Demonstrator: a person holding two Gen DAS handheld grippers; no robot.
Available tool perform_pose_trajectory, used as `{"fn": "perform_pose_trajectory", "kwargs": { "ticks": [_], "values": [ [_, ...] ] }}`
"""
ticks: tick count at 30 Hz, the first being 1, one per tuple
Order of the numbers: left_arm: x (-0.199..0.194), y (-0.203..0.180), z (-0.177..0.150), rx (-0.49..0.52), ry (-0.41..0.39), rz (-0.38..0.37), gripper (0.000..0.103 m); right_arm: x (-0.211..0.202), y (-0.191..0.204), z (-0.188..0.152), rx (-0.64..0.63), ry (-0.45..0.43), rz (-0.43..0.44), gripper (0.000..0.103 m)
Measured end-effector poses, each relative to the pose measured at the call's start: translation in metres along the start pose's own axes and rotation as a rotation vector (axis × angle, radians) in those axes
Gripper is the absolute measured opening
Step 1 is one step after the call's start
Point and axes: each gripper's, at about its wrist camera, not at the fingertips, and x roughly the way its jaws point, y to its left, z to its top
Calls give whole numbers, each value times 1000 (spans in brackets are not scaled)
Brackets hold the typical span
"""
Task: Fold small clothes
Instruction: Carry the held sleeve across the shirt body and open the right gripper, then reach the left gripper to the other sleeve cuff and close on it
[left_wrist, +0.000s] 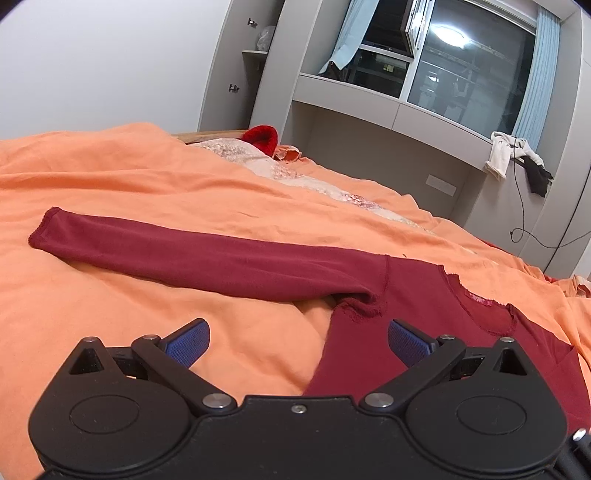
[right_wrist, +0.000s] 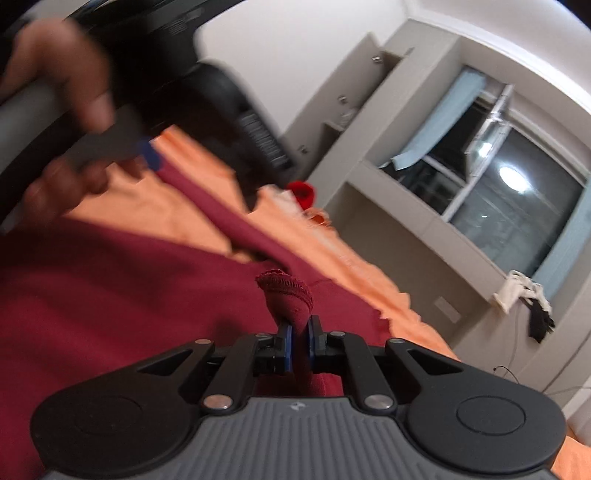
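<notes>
A dark red long-sleeved top (left_wrist: 424, 295) lies flat on the orange bedsheet (left_wrist: 147, 177). One sleeve (left_wrist: 184, 254) stretches out to the left, its cuff far left. My left gripper (left_wrist: 297, 343) is open and empty, hovering just above the top's armpit and side edge. In the right wrist view my right gripper (right_wrist: 299, 341) is shut on the cuff (right_wrist: 286, 291) of the other sleeve, held up over the top's body (right_wrist: 110, 295). The left gripper and the hand holding it (right_wrist: 74, 74) show blurred at upper left.
A bright red cloth (left_wrist: 262, 138) and a patterned pillow (left_wrist: 243, 151) lie at the bed's head. A grey cabinet and window ledge (left_wrist: 369, 96) stand beyond the bed. Clothes (left_wrist: 517, 158) hang off the ledge at right, with a cable below.
</notes>
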Motion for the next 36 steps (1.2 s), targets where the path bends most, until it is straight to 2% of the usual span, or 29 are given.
{"fn": "perform_pose_trajectory", "kwargs": {
  "ticks": [6,8,10,11,14,19,21,23,25,27,29,32,36],
  "values": [
    [6,-6,-7,29,32,-30,103,-9,23,-8,-44,7,95,24],
    [8,-9,-10,43,52,-54,103,-18,22,-10,-29,4,133,43],
    [11,-13,-14,63,73,-69,103,-30,19,-16,-15,3,143,50],
    [13,-16,-17,75,85,-73,103,-36,17,-19,-3,5,146,58],
    [19,-24,-25,117,121,-86,103,-52,1,-30,47,17,131,77],
    [25,-37,-40,181,174,-109,103,-69,-35,-56,175,56,33,90],
    [26,-43,-45,215,185,-111,103,-72,-54,-65,230,73,-30,92],
    [26,-50,-51,261,188,-95,103,-74,-74,-78,263,101,-140,95],
    [27,-54,-56,303,188,-80,103,-70,-95,-91,292,154,-260,95],
    [27,-57,-60,326,186,-71,103,-65,-115,-107,341,223,-331,95],
    [26,-58,-63,342,189,-69,103,-61,-134,-125,402,285,-365,87],
    [24,-60,-65,365,193,-67,103,-51,-152,-149,465,361,-354,76],
    [22,-61,-69,396,198,-66,103,-45,-154,-169,446,388,-322,67]
  ]
}}
